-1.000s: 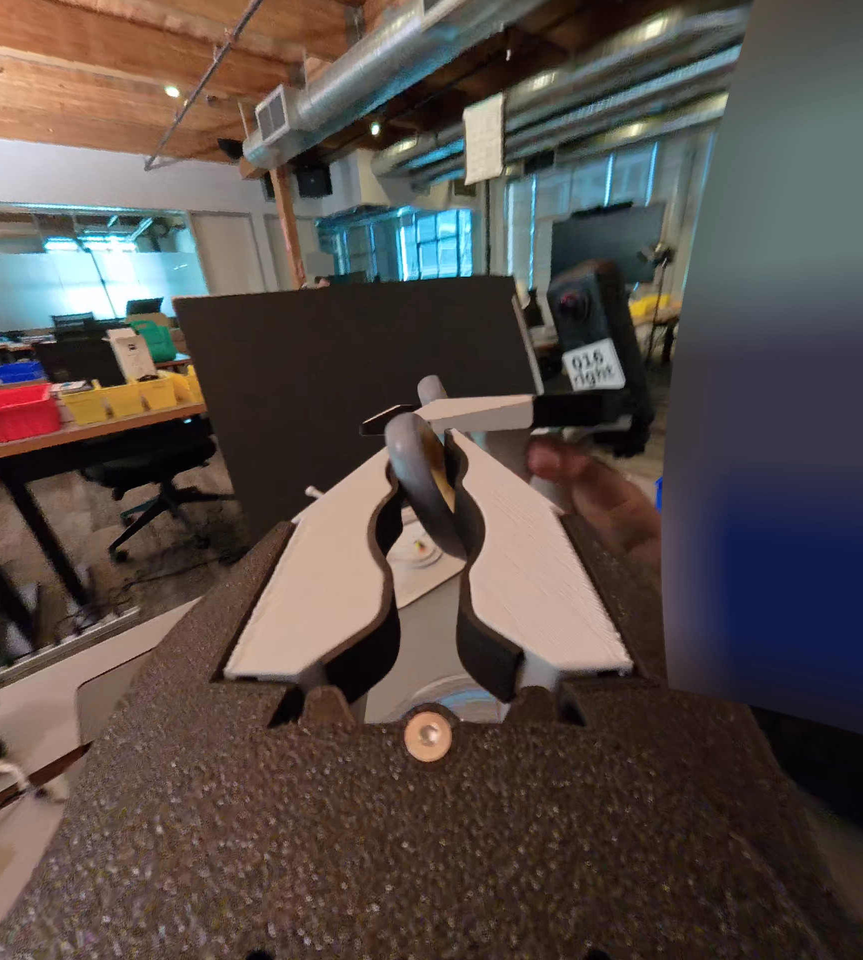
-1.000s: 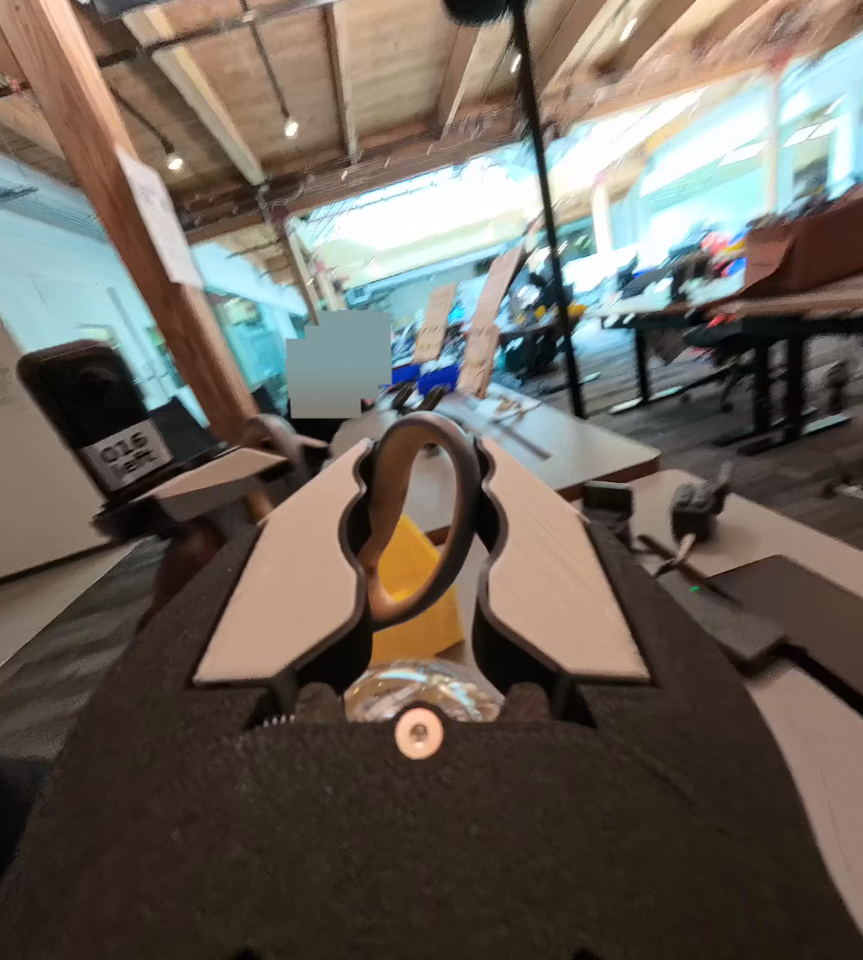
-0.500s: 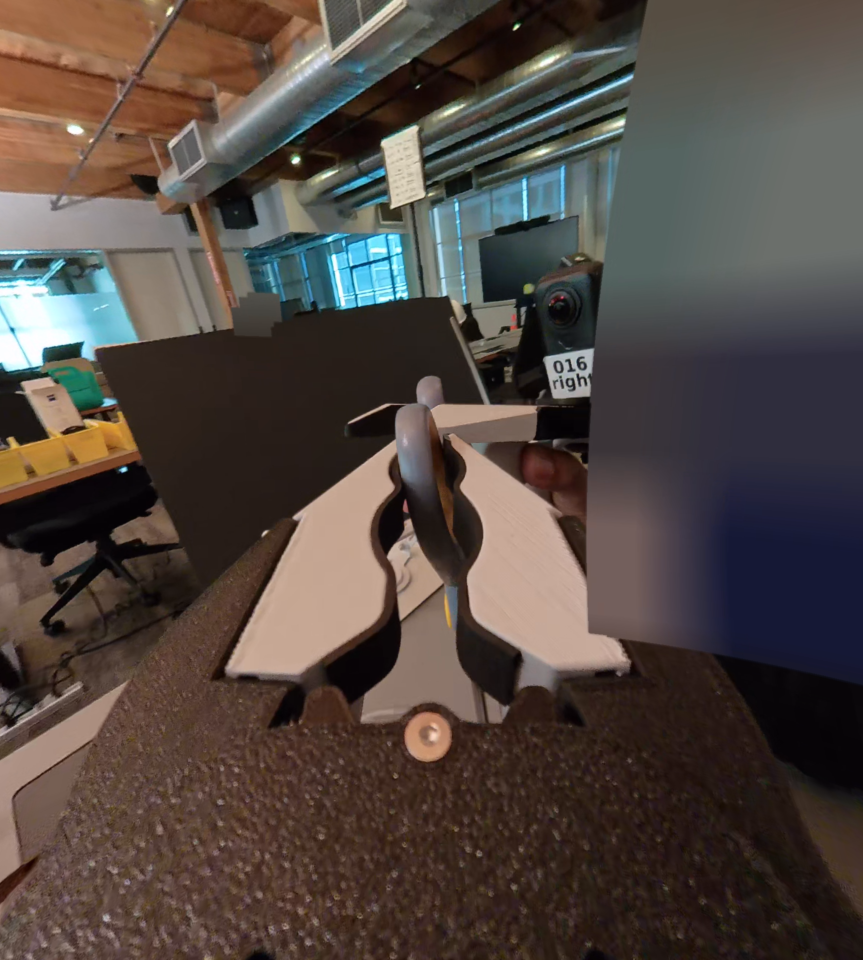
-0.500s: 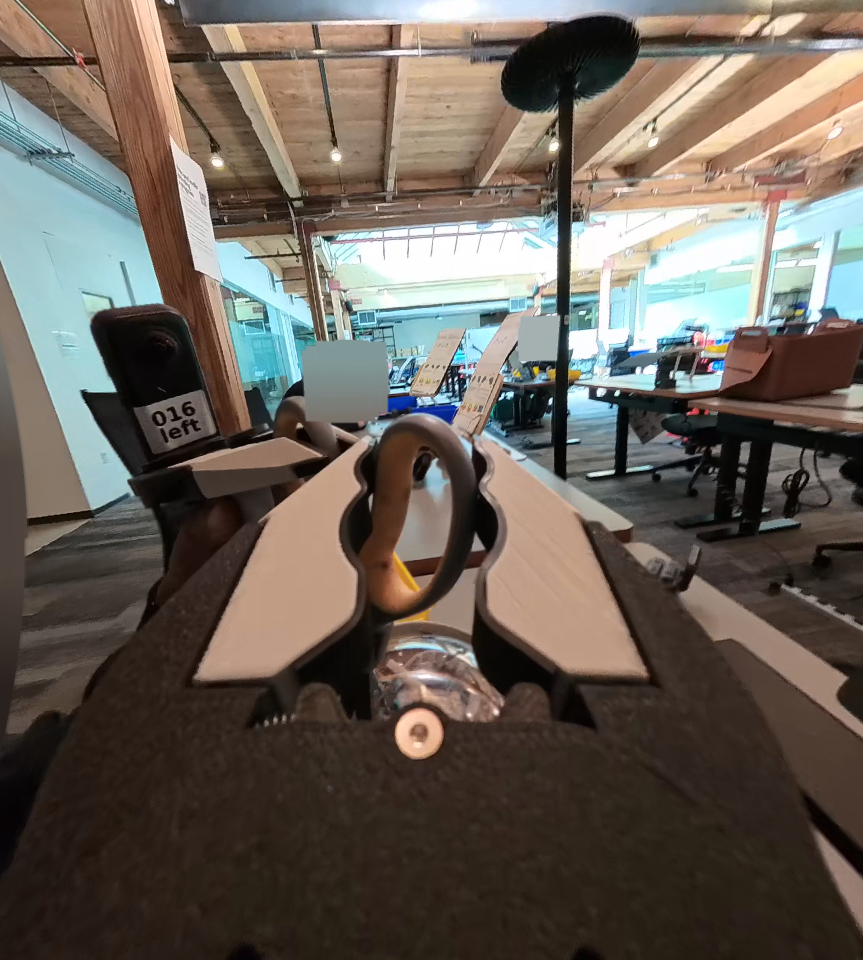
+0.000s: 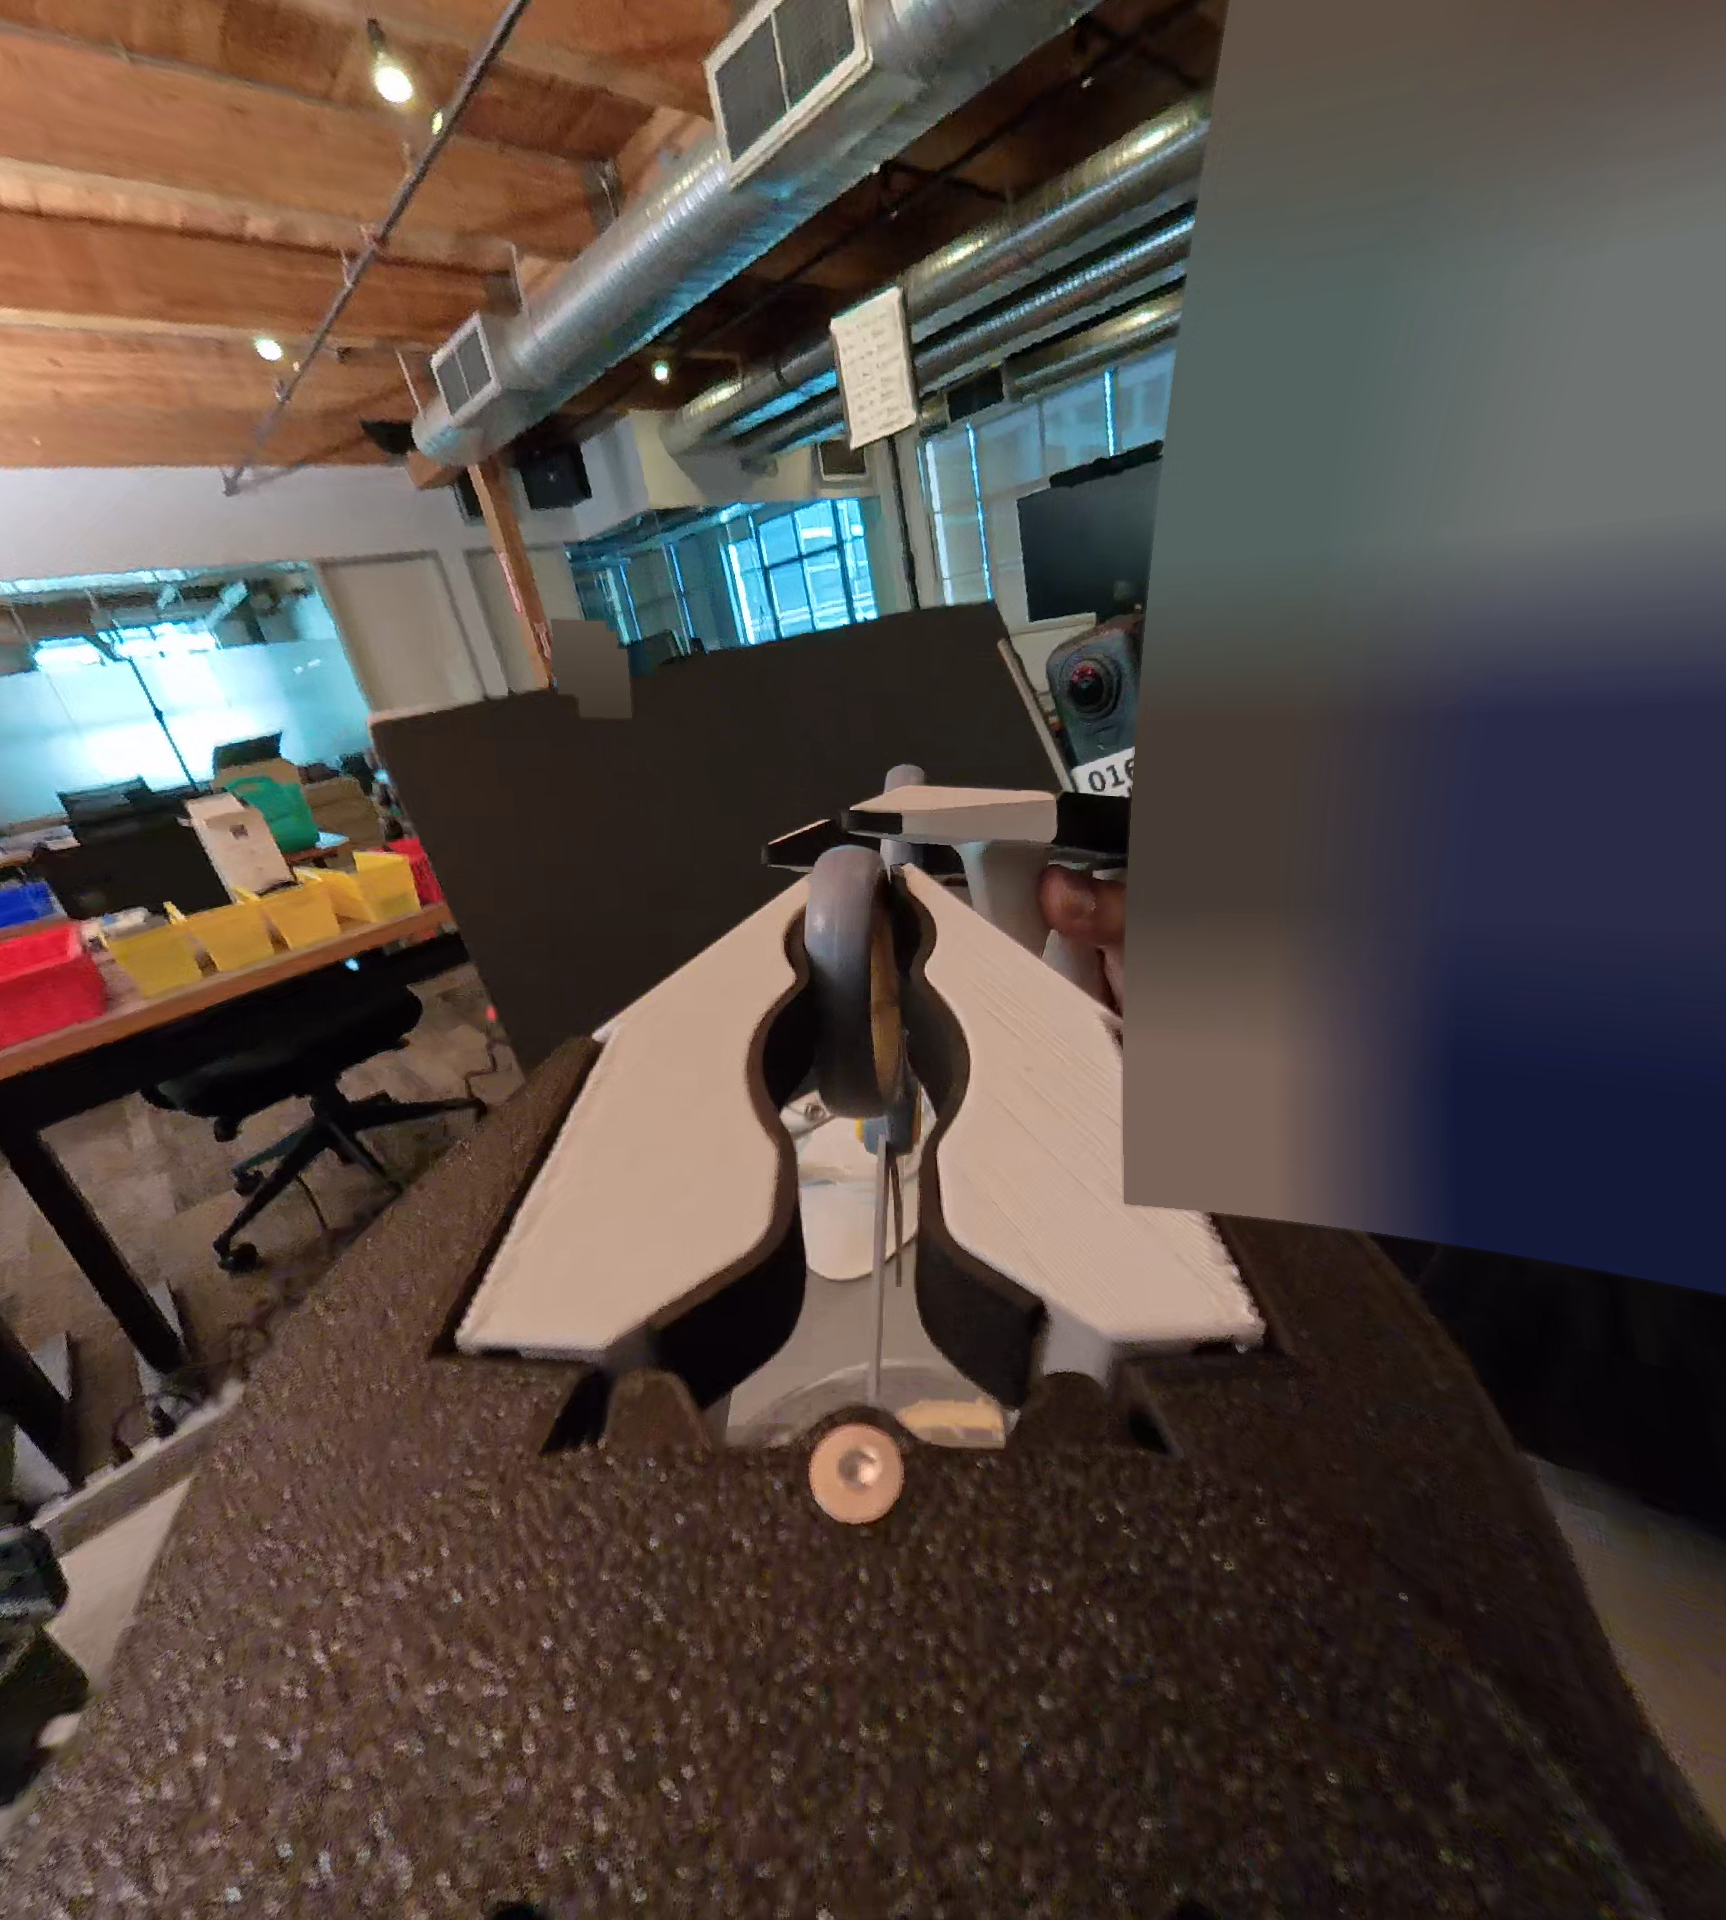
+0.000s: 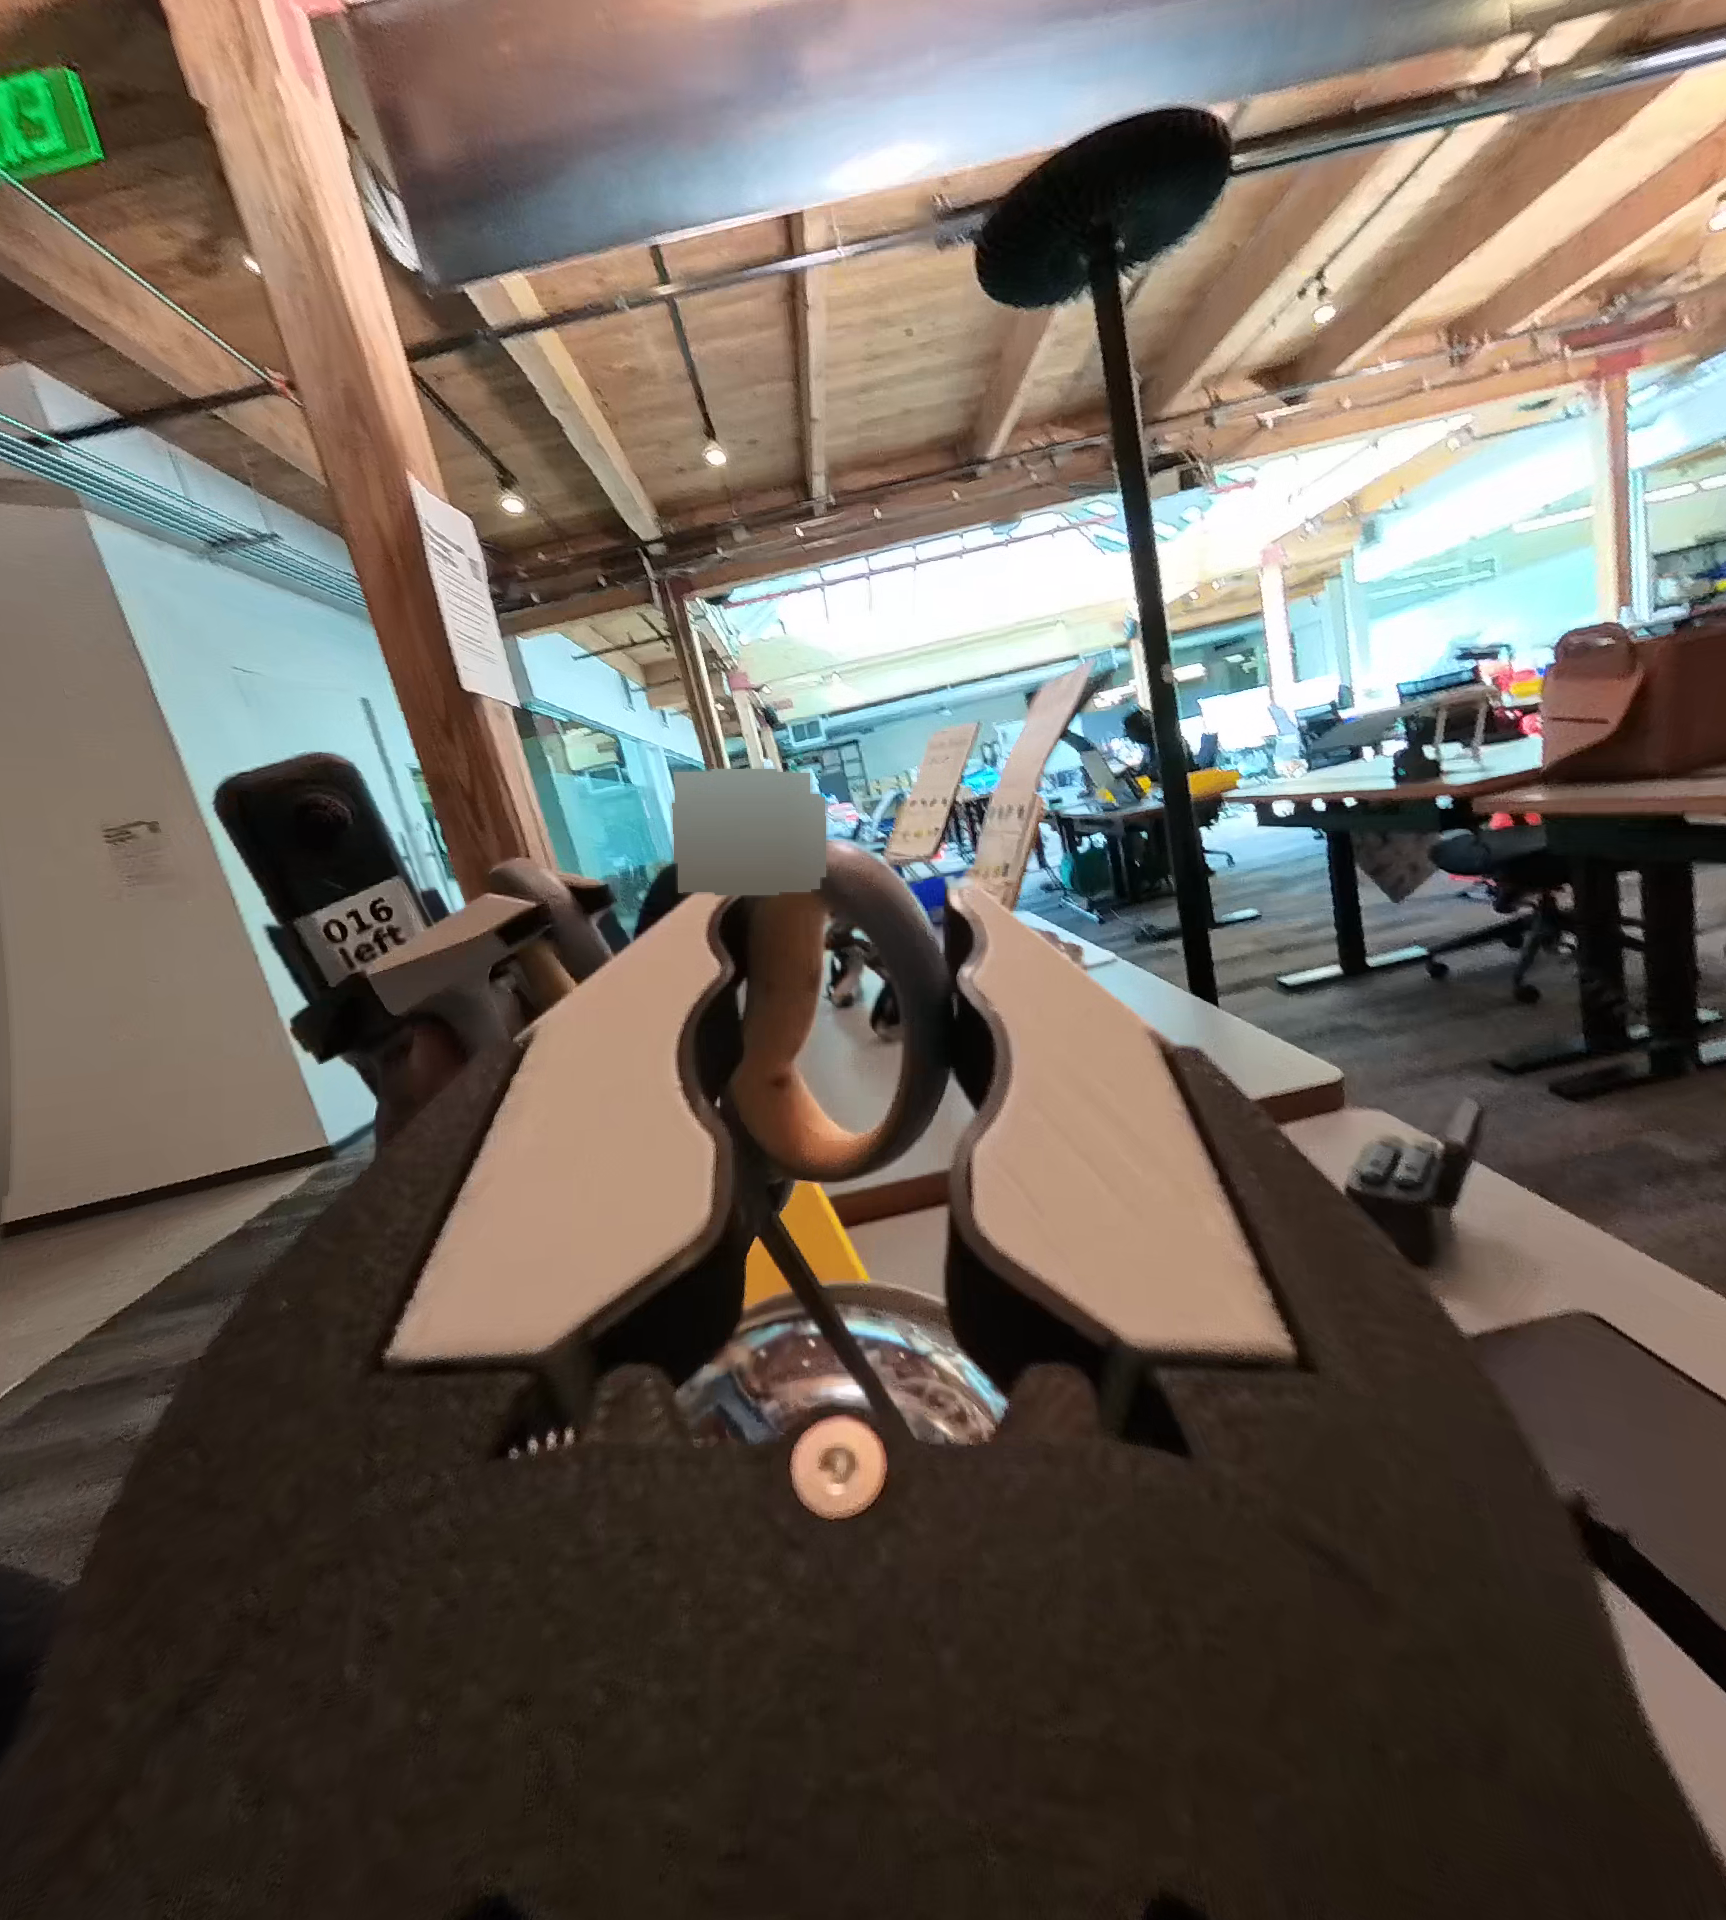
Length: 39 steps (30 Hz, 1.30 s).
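Observation:
My left gripper (image 5: 864,894) is shut on a grey scissor handle ring (image 5: 843,997) with a tan inner lining, seen edge-on. Thin blades (image 5: 885,1247) run down from the ring between the fingers. My right gripper (image 6: 838,914) is shut on the other grey ring (image 6: 900,997), seen more face-on, with a dark blade (image 6: 817,1299) slanting down below it. Both are held up in the air, close together. The right gripper also shows in the left wrist view (image 5: 942,821), just beyond my left fingertips. The left gripper also shows in the right wrist view (image 6: 485,935), at left.
A black panel (image 5: 713,810) stands behind the grippers. A wooden table (image 5: 215,997) with yellow and red bins and an office chair (image 5: 308,1049) are at left. A wooden post (image 6: 350,468), a black pole stand (image 6: 1150,675), desks (image 6: 1617,821) and a yellow object (image 6: 797,1236) below show in the right wrist view.
Both grippers have tilted and swung. The ring in the right gripper has turned more face-on and a dark blade now shows below it. The blades now show under the left ring.

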Each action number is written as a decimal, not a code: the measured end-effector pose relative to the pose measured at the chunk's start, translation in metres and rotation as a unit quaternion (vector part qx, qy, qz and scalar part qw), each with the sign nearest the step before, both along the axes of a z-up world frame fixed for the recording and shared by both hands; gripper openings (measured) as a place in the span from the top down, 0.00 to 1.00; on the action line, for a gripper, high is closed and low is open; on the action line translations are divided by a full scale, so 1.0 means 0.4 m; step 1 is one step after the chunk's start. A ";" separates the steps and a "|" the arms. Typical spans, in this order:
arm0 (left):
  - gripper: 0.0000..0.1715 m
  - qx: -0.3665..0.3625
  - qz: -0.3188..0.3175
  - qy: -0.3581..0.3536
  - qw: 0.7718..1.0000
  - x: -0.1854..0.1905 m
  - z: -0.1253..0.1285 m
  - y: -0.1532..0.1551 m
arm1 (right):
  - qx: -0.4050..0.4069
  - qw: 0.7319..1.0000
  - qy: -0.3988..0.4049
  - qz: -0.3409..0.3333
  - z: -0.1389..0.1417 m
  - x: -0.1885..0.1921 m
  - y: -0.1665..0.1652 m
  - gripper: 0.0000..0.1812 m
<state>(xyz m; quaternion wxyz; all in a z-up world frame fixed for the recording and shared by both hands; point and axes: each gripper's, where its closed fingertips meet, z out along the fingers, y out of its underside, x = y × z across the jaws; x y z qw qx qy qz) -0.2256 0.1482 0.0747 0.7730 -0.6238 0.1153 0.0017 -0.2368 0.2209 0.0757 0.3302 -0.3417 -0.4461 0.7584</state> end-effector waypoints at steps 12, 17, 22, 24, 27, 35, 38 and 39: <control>0.95 -0.036 -0.010 -0.098 0.994 -0.100 -0.067 0.029 | -0.043 0.995 -0.091 0.016 -0.118 -0.089 0.039 0.80; 0.94 -0.030 -0.023 -0.119 0.992 -0.103 -0.063 0.028 | -0.028 0.995 -0.094 -0.008 -0.112 -0.082 0.033 0.80; 0.94 -0.022 -0.034 -0.129 0.991 -0.100 -0.061 0.031 | -0.033 0.996 -0.085 -0.014 -0.106 -0.074 0.034 0.81; 0.95 -0.019 -0.039 -0.130 0.991 -0.098 -0.059 0.030 | -0.035 0.996 -0.079 -0.017 -0.107 -0.072 0.035 0.81; 0.95 -0.017 -0.042 -0.128 0.991 -0.098 -0.060 0.030 | -0.029 0.996 -0.077 -0.019 -0.108 -0.067 0.034 0.82; 0.95 -0.008 -0.051 -0.121 0.991 -0.083 -0.048 0.027 | -0.002 0.997 -0.063 -0.033 -0.085 -0.057 0.018 0.82; 0.94 -0.007 -0.055 -0.121 0.991 -0.084 -0.048 0.026 | 0.000 0.997 -0.062 -0.034 -0.084 -0.054 0.016 0.82; 0.94 -0.006 -0.056 -0.121 0.991 -0.085 -0.048 0.025 | 0.000 0.998 -0.061 -0.034 -0.083 -0.054 0.015 0.82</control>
